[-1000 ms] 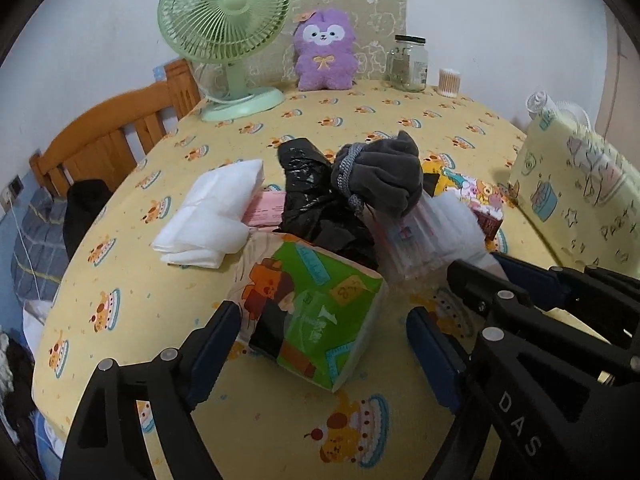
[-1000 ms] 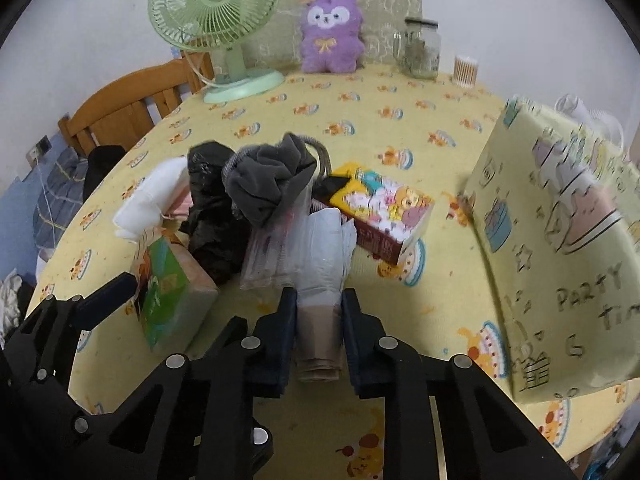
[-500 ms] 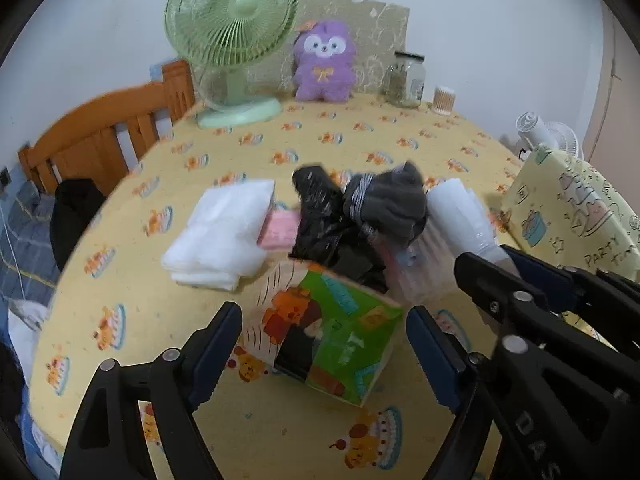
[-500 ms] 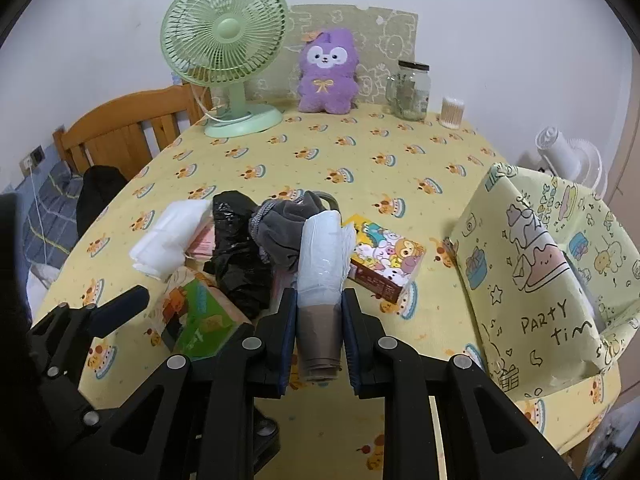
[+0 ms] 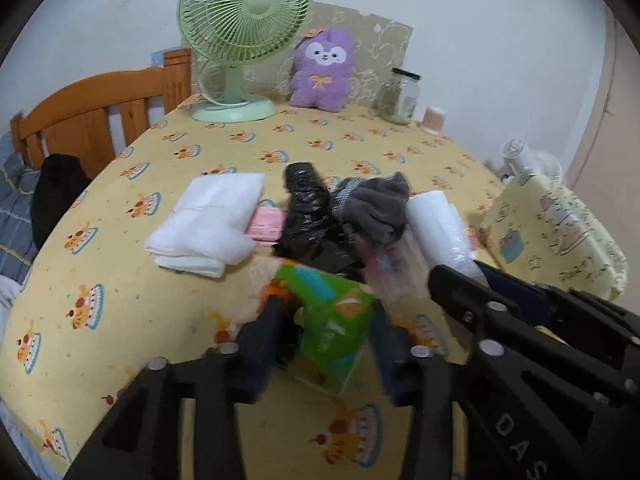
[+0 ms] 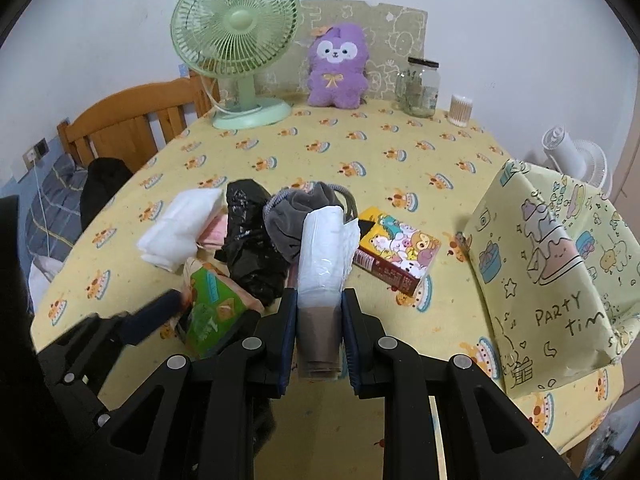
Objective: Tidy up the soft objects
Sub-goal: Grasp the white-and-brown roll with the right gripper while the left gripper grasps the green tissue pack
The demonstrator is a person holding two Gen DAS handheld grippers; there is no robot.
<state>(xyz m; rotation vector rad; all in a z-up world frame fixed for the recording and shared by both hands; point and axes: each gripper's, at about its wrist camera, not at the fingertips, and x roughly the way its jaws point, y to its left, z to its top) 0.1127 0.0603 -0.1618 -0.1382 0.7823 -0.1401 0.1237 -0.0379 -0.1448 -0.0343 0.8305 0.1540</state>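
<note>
My right gripper (image 6: 319, 312) is shut on a white plastic-bag roll with a brown core (image 6: 322, 252), held above the table; the roll also shows in the left wrist view (image 5: 438, 224). My left gripper (image 5: 328, 340) is shut on a green tissue pack (image 5: 334, 320), which also shows in the right wrist view (image 6: 212, 304). Behind them lie a black plastic bag (image 5: 308, 216), a grey sock bundle (image 5: 372, 204), a white folded cloth (image 5: 212, 220) and a pink pack (image 5: 266, 222).
A cartoon-printed box (image 6: 396, 250) lies right of the pile. A yellow party gift bag (image 6: 548, 268) stands at the right. A green fan (image 6: 236, 52), purple plush (image 6: 338, 68), glass jar (image 6: 420, 86) and cotton-swab cup (image 6: 460, 110) stand at the back. A wooden chair (image 6: 128, 124) is left.
My left gripper has closed on the green tissue pack. My right gripper has lifted the bag roll up off the pile and pulled back a little.
</note>
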